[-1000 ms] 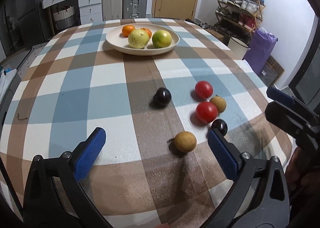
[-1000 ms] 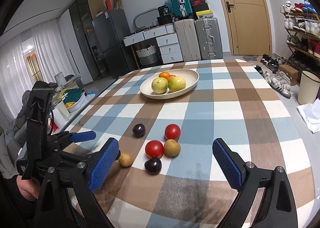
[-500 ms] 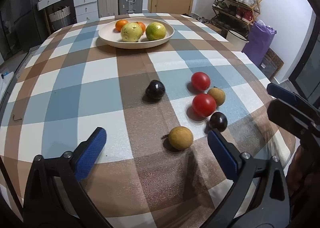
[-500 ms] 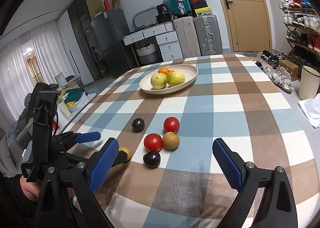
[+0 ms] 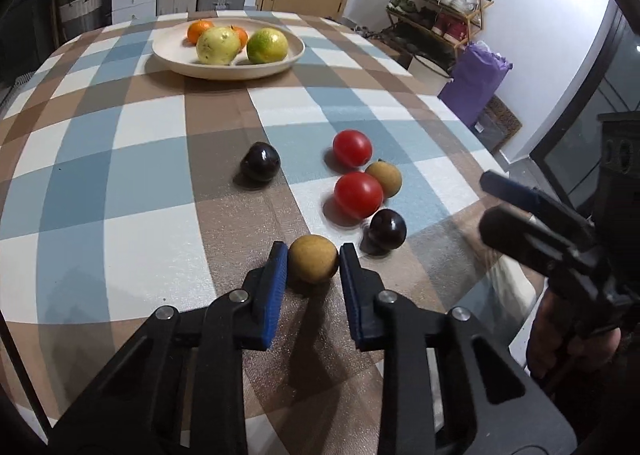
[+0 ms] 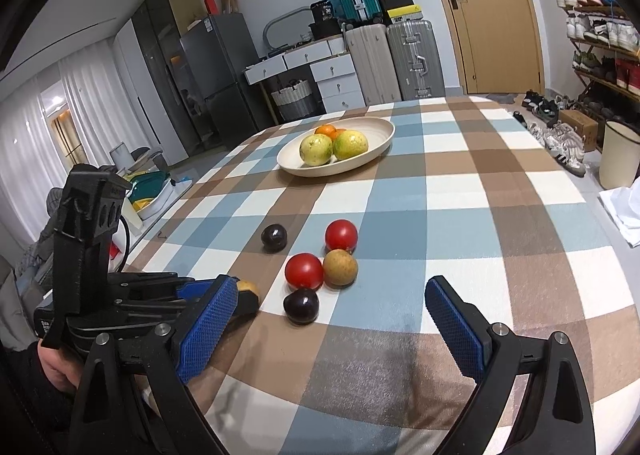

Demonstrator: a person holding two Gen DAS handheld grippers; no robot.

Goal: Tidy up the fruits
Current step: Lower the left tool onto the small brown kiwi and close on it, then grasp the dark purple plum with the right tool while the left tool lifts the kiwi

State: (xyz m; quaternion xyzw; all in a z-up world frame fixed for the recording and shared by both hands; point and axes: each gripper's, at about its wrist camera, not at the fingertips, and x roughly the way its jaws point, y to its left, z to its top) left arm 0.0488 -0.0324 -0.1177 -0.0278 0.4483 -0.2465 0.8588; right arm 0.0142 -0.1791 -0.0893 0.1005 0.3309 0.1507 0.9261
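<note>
1. Blue pads of the left gripper (image 5: pixel 313 255) sat on both sides of the tan fruit (image 5: pixel 313 259), squeezed in close against it; that fruit rested on the checked tablecloth (image 5: pixel 140 215), near the front edge.
2. From the right wrist view, only a sliver of that same tan fruit showed behind the left gripper's blue pad.
3. Right gripper (image 6: pixel 332 319) hung spread wide over the cloth, nothing between its pads, off to the right of the fruit cluster.
4. Just beyond the clamped fruit lay a dark plum (image 5: pixel 387 230), close by on its right.
5. Behind that plum sat a red tomato (image 5: pixel 358 194), touching or nearly touching a second tan fruit (image 5: pixel 385 178) at its far right side.
6. Another red tomato (image 5: pixel 352 148) rested just past that pair.
7. A second dark plum (image 5: pixel 260 163) stood apart to the left of the tomatoes, alone on a brown square.
8. Far across the table, a cream dish (image 5: pixel 168 55) carried a yellow-green fruit (image 5: pixel 217 46), a greener one (image 5: pixel 267 45) beside it, and oranges (image 5: pixel 199 31) tucked behind them.
9. In the background stood suitcases (image 6: pixel 408 59) against the wall, a wooden door (image 6: pixel 480 11) and a shoe rack (image 5: pixel 440 15).
</note>
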